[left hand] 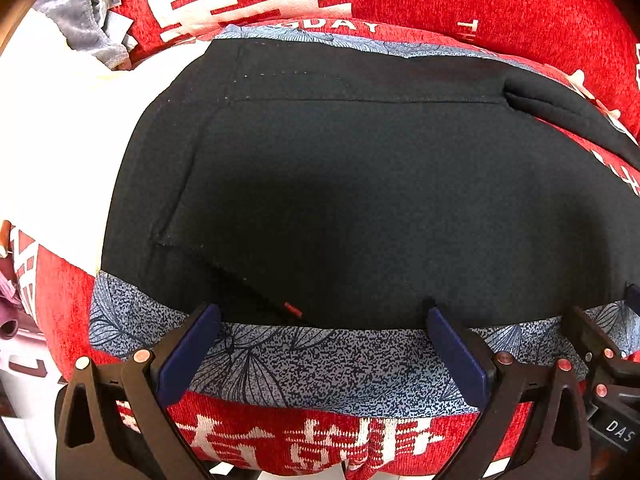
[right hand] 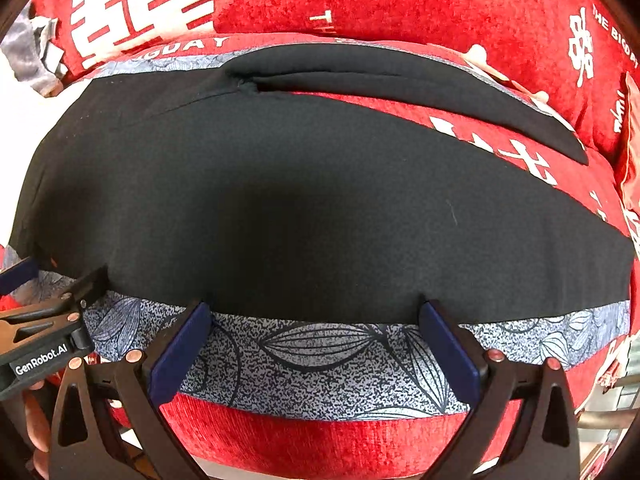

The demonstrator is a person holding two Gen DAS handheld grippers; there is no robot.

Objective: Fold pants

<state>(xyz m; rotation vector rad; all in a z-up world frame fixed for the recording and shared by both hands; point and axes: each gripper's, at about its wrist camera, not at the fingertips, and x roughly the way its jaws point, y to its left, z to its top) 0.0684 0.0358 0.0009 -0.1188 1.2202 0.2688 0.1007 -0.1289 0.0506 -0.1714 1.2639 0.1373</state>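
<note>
We find the black pants (left hand: 360, 184) spread flat on a blue-grey leaf-print cloth (left hand: 320, 364), which itself lies on a red cover with white characters (left hand: 500, 8).

In the left wrist view, the left gripper (left hand: 322, 326) stands with its jaws wide apart, its blue pads (left hand: 188, 352) resting on the leaf-print strip. The fingertips reach the near edge of the pants, one at either side of a stretch of that hem, but we see no fabric pinched between them. A pocket seam and a small red tag (left hand: 293, 309) sit just beyond the left fingertip. At the far right of this view the right gripper (left hand: 600, 344) shows in part, close beside the left one.

In the right wrist view, the right gripper (right hand: 318, 316) is likewise spread wide and holds nothing. Its tips meet the near edge of the pants (right hand: 300, 200), the pads (right hand: 178, 354) lying over the leaf-print cloth (right hand: 320, 368). One trouser leg (right hand: 440, 92) angles away at the far side, with the red cover (right hand: 400, 0) showing in the gap between the legs. The left gripper (right hand: 52, 316) enters at the left edge, bearing a white label, its tip at the same hem.

A grey garment (left hand: 80, 28) lies crumpled at the far left, well apart from the pants.
</note>
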